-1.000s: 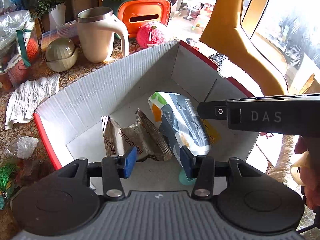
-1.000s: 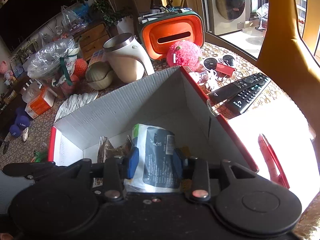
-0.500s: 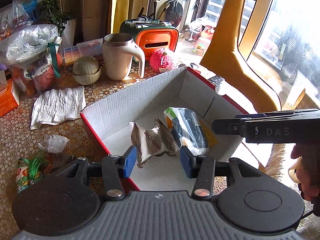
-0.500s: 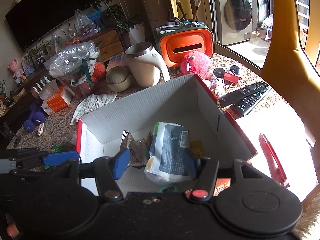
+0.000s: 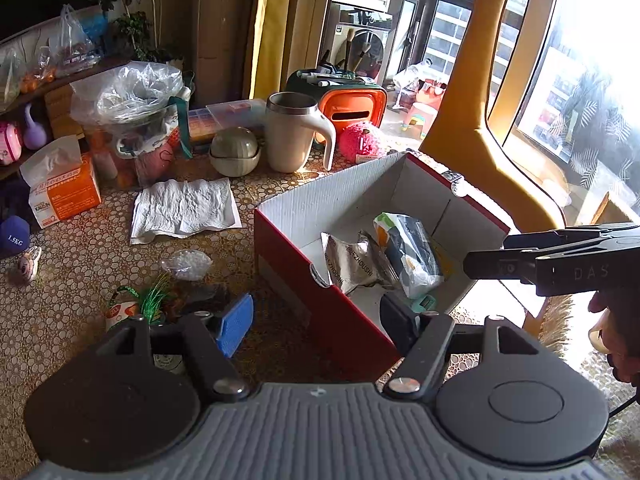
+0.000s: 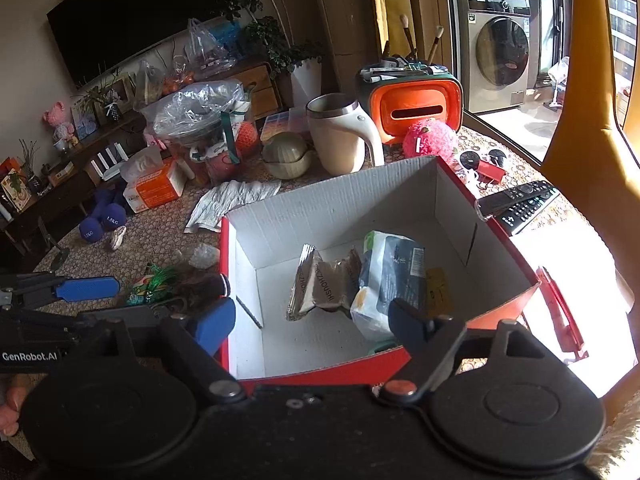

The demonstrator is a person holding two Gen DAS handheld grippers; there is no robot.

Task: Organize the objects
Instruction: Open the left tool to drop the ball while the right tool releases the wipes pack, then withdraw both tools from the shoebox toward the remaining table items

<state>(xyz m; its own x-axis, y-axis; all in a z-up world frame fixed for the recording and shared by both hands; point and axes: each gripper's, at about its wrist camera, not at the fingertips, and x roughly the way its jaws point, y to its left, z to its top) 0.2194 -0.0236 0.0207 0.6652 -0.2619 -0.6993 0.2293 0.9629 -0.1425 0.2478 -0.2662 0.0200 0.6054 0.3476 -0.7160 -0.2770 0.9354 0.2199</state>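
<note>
Here, far to the left on the patterned table (image 5: 100,240), sits an orange tissue box (image 5: 64,192), with a white paper towel (image 5: 184,210) lying flat near it. Closer in lie a small clear bag (image 5: 186,264) and a green shiny wrapper (image 5: 148,300). Behind the towel stand a round green bowl (image 5: 234,152) and a cream mug (image 5: 294,138), side by side.

The left gripper (image 5: 316,326) hangs over the near corner of the red box (image 5: 344,328). Its jaws have just been opening and stand wide apart, with nothing in them.

Inside the box, which is white within, a silver snack packet (image 6: 320,284) lies on the left and a white and dark pouch (image 6: 390,276) leans against it on the right.

The right gripper (image 6: 314,322) hangs over the box's near wall. Its jaws have just been opening too, and they hold nothing. The pouch lies just past its right finger.

On the right of the box lie two black remotes (image 6: 520,204) and a red pen (image 6: 560,312).
</note>
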